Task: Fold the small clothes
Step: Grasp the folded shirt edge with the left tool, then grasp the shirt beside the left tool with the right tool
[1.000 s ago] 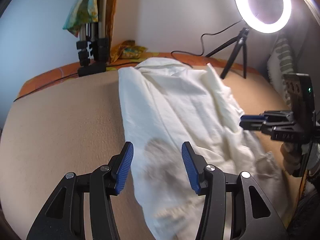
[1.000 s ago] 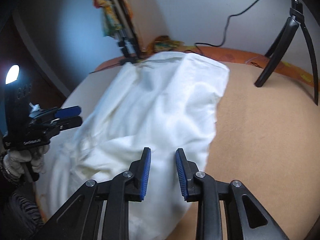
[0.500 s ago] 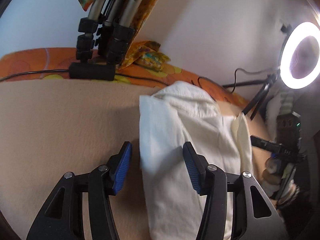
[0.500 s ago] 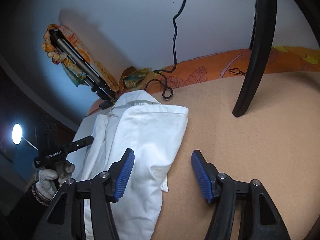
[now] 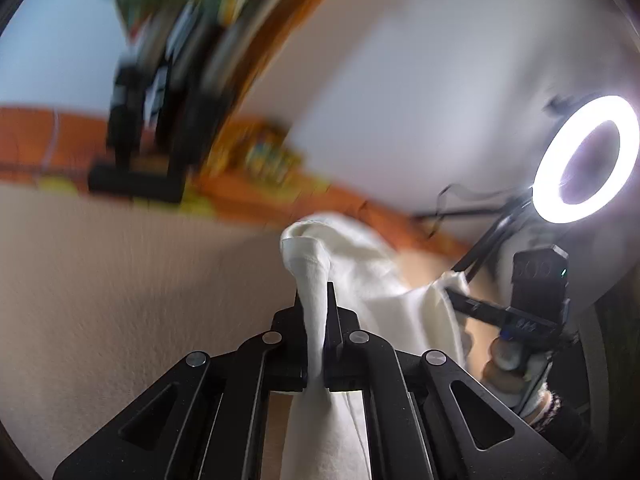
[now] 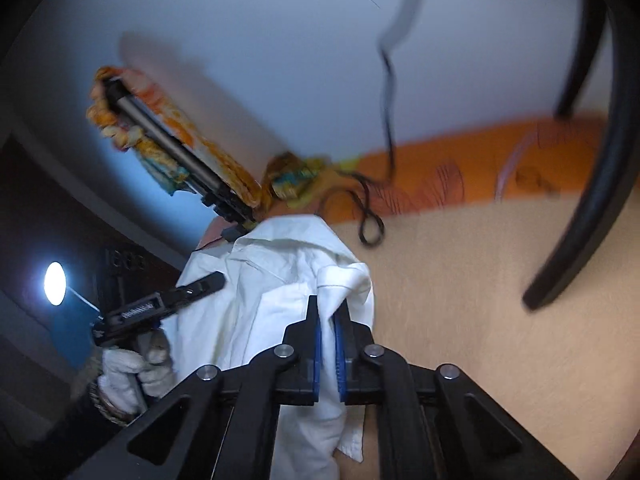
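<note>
- The left gripper point(image 5: 316, 320) is clamped on a pinched-up fold of the white garment point(image 5: 372, 280); half a second ago its jaws stood wide over that same edge, with the cloth lying flat between them.
- The right gripper point(image 6: 328, 332) has made the same change: its blue pads point(image 6: 317, 344) were spread well apart over the garment's right edge, and now they are nipped tight on a bunched ridge of the white garment point(image 6: 280, 280).
- What that means, as I judge it: both far side edges are now held, so the step in hand is the start of a fold (most likely drawing the top part back over the rest), and the fold itself is not yet made.
- The garment lies lengthwise on the tan cover point(image 5: 120, 300) of the bed, its collar end towards the orange patterned sheet point(image 6: 460, 184) by the wall; the cloth rises in a small peak at each grip.
- Both grippers point forward and downward at the cloth, side by side, one at each edge; each shows in the other's view, the left held in a white-gloved hand point(image 6: 132, 376).
- Beyond: a lit ring light point(image 5: 588, 160) on its stand at the right, a black tripod point(image 6: 180, 152) draped with coloured cloth at the left, and a loose cable point(image 6: 372, 216) on the sheet.
</note>
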